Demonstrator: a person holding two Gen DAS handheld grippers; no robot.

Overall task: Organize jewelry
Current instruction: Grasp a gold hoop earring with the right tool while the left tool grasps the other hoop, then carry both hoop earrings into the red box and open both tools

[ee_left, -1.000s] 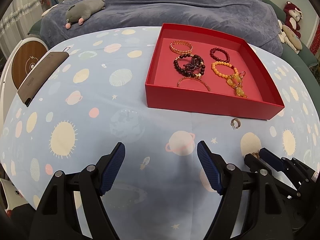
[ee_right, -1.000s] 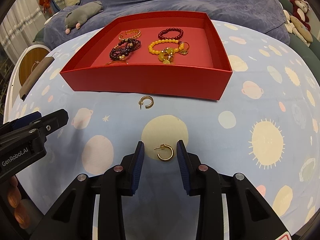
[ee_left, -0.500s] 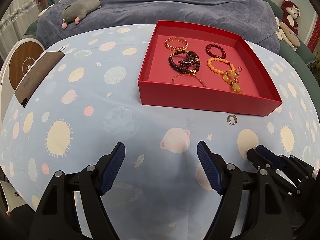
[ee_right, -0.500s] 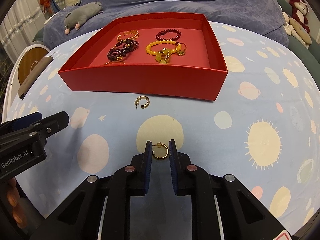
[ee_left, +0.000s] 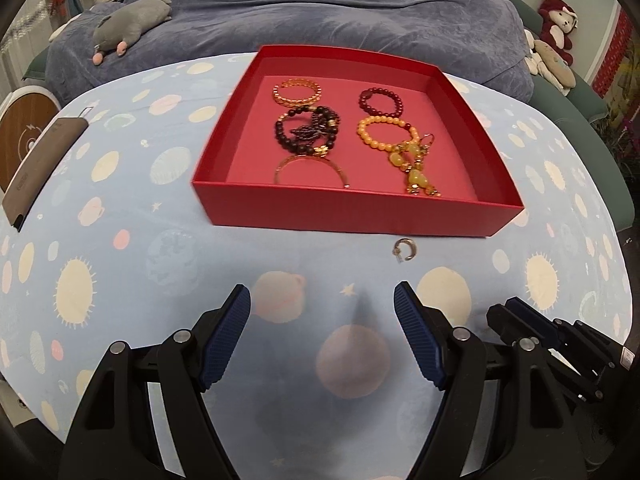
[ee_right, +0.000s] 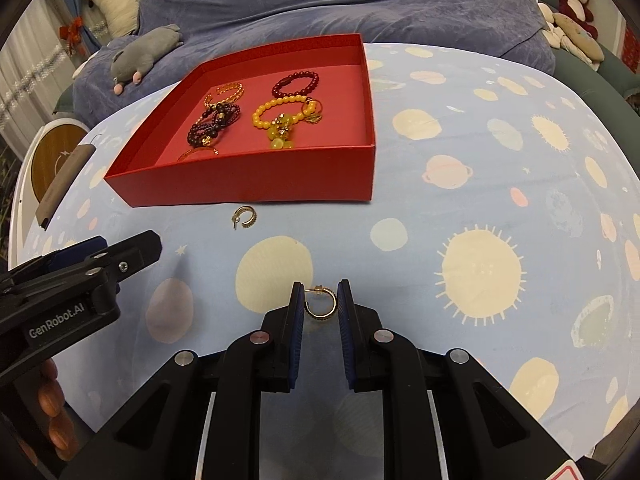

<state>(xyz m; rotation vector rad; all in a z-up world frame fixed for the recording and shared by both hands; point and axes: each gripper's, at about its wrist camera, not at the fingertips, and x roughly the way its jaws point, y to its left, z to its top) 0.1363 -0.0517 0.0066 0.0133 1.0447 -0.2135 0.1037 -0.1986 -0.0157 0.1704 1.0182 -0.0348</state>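
A red box [ee_left: 352,216] [ee_right: 256,186] holds several bracelets: gold, dark bead, red bead and yellow bead ones [ee_left: 386,132] [ee_right: 280,106]. A small hoop earring [ee_left: 405,249] [ee_right: 245,217] lies on the cloth just in front of the box. My right gripper [ee_right: 320,300] is shut on a gold hoop earring [ee_right: 321,305], held a little above the cloth. My left gripper [ee_left: 322,304] is open and empty, low over the cloth in front of the box. It shows at the left of the right wrist view [ee_right: 120,258].
The table has a blue cloth with suns and planets [ee_left: 120,208]. A brown case [ee_left: 38,168] lies at its left edge. A blue-covered sofa with a grey plush toy [ee_left: 128,28] stands behind. Plush toys [ee_left: 554,40] sit at the far right.
My right gripper closed on the gold hoop earring and lifted it slightly. My left gripper stayed open and moved to the right, closer to the box.
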